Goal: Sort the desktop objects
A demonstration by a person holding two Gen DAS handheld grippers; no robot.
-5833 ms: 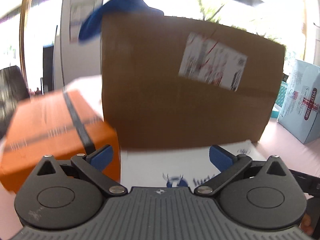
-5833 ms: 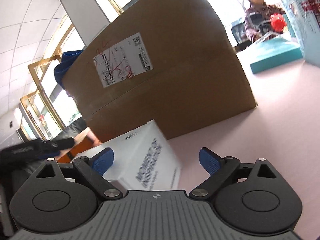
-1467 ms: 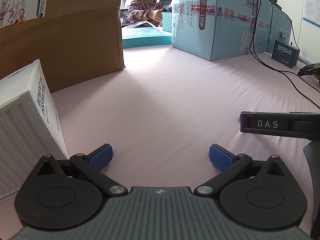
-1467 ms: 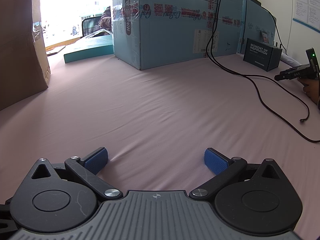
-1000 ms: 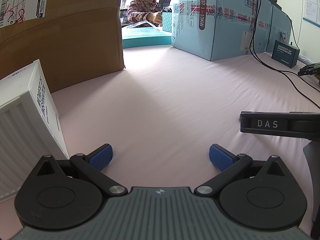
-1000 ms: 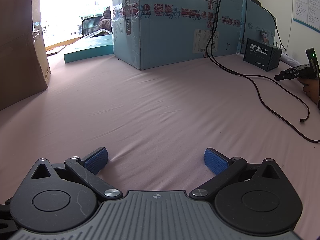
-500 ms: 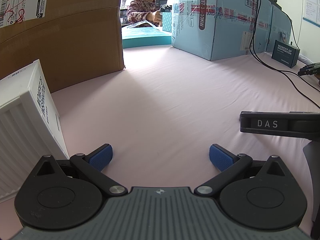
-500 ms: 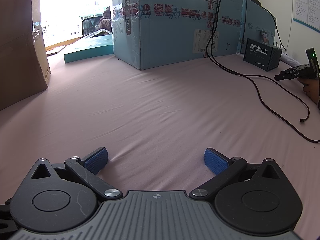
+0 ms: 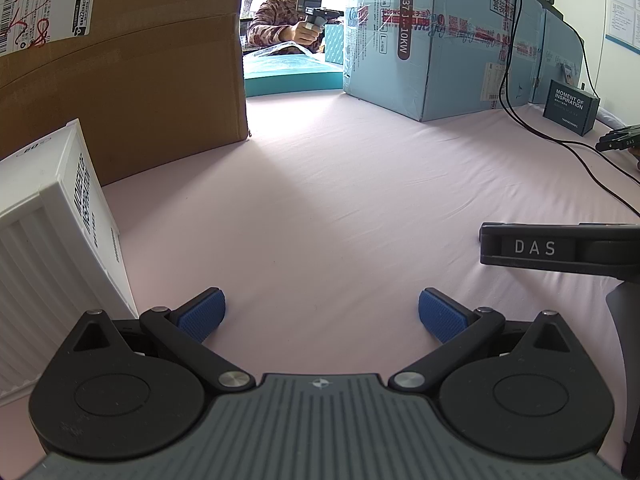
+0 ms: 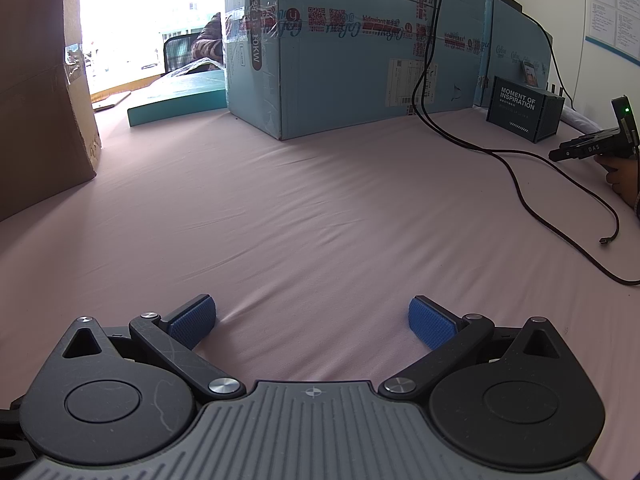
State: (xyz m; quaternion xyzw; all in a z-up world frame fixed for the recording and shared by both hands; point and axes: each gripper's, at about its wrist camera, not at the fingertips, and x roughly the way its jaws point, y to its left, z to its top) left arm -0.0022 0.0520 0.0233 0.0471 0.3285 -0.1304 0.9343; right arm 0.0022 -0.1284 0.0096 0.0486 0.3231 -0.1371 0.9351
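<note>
Grippers first: your left gripper [image 9: 322,312] rests low over the pink table cover [image 9: 340,200] with its blue pads spread wide and nothing between them, and your right gripper [image 10: 312,322] sits the same way, pads wide apart over bare cloth. Neither holds anything.

The things to sort lie at the edges of your reach. A white box [image 9: 52,232] with printed lettering on its side stands tilted just left of your left gripper, close beside the large brown carton [image 9: 120,68]. A small dark box [image 10: 524,114] printed "MOMENT OF INSPIRATION" sits well away to your right, near the back wall and beside the big light-blue carton [image 10: 352,48]. A black cable [image 10: 520,184] trails across the cloth between you and that dark box, its free end lying loose on the table.

You appear to be between pickups: no item is in hand, and both tools point at an empty stretch of cloth. The next move likely calls for choosing a target. The white box is nearest, so swing the left gripper toward it and square the pads to its two flat faces; tilted as it is, it may tip or slide as you close. If you go for the dark box instead, lift the right gripper over the cable so you don't snag it.
</note>
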